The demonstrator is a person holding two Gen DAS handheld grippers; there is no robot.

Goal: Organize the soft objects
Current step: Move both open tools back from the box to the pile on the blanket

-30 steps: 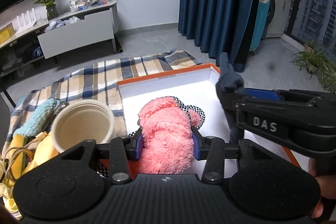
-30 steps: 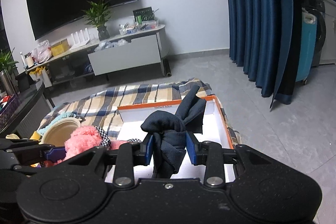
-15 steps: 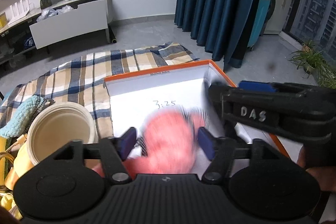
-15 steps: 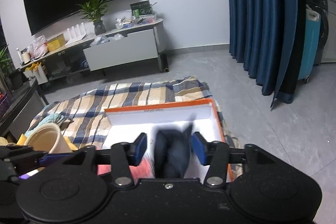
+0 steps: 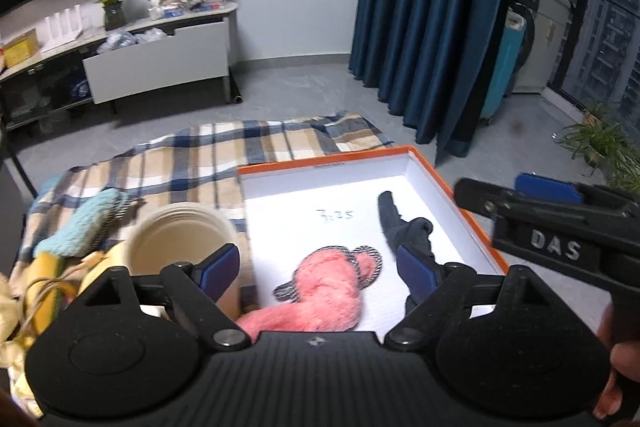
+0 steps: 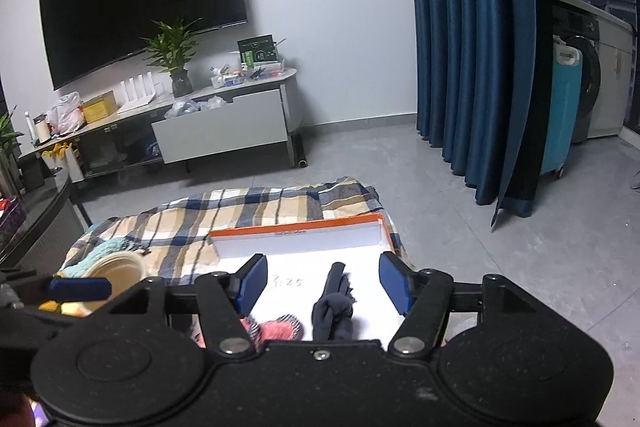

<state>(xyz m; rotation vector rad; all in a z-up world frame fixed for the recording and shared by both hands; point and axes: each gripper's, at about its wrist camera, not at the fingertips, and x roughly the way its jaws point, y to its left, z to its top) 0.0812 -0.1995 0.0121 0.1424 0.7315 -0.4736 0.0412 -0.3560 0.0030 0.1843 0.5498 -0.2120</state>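
— Having let go since a second back: pink plush toy (image 5: 320,291) and dark sock (image 5: 404,231), both lying inside the orange-rimmed box (image 5: 460,203).
— Left tongs (image 5: 318,269), right tongs (image 6: 324,283)?
— Both gaping wide, gripping nothing, hovering above.

left claw (image 5: 318,269) spread wide, empty, right claw (image 6: 324,281) spread wide, empty

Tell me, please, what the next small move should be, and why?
Probably swing the left gripper toward the teal fluffy item beside the paper cup. Both sets of jaws are open, and the pink plush and dark cloth already lie in the orange-rimmed box, while that item sits on the plaid blanket.
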